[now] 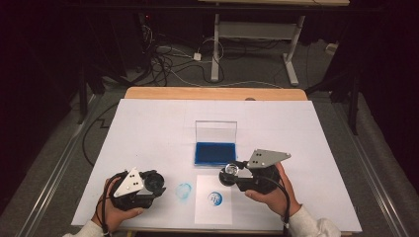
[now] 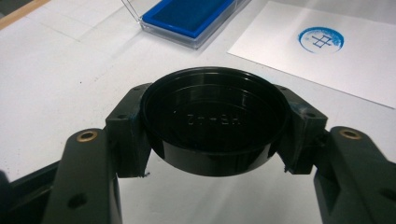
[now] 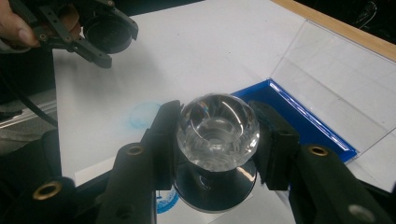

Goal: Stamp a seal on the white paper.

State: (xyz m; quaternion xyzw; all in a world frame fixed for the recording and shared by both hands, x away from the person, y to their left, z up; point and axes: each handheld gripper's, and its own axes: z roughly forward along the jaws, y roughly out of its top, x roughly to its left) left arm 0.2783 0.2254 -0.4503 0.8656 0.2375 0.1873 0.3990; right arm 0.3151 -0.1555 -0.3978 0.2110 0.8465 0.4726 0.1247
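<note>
The left gripper has its jaws closed around a round black plastic cap, hollow side up, held clear of the white table cover. The right gripper clamps the clear faceted knob of a round stamp, whose disc-shaped base hangs just above a white paper sheet bearing a blue circular print. Just beyond the right gripper lies an open blue ink pad in a clear case.

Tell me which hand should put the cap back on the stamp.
Left, probably. Its tongs grip the black cap and only need to carry it to the stamp, which the right tongs hold above the paper.
</note>
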